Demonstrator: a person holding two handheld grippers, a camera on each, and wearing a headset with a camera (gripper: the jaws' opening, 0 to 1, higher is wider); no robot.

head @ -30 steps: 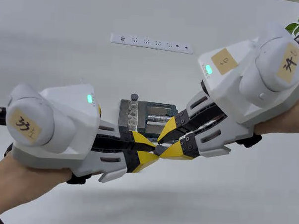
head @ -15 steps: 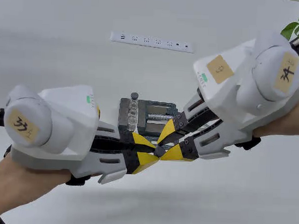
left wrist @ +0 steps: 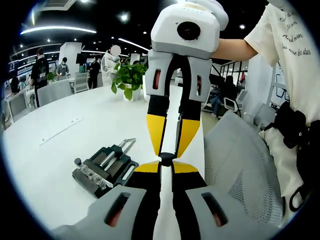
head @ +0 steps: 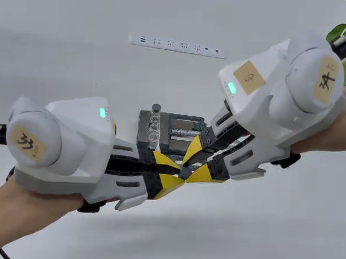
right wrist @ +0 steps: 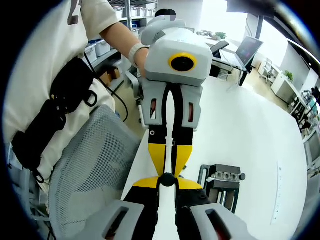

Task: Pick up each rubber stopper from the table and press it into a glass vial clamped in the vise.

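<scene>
Left gripper (head: 175, 176) and right gripper (head: 190, 171) meet tip to tip, both clamped on one small dark rubber stopper (head: 184, 173); beyond, mid-desk (head: 78, 62), the dark metal vise (head: 183, 135) holds a row of clear glass vials (head: 154, 131).

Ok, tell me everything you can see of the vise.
The vise is a small dark grey metal bench vise lying flat on the white table. A silvery screw runs between its jaws, with a handle bar at its end. It clamps a row of clear glass vials; the end one carries a dark stopper. Nothing else touches it.
</scene>
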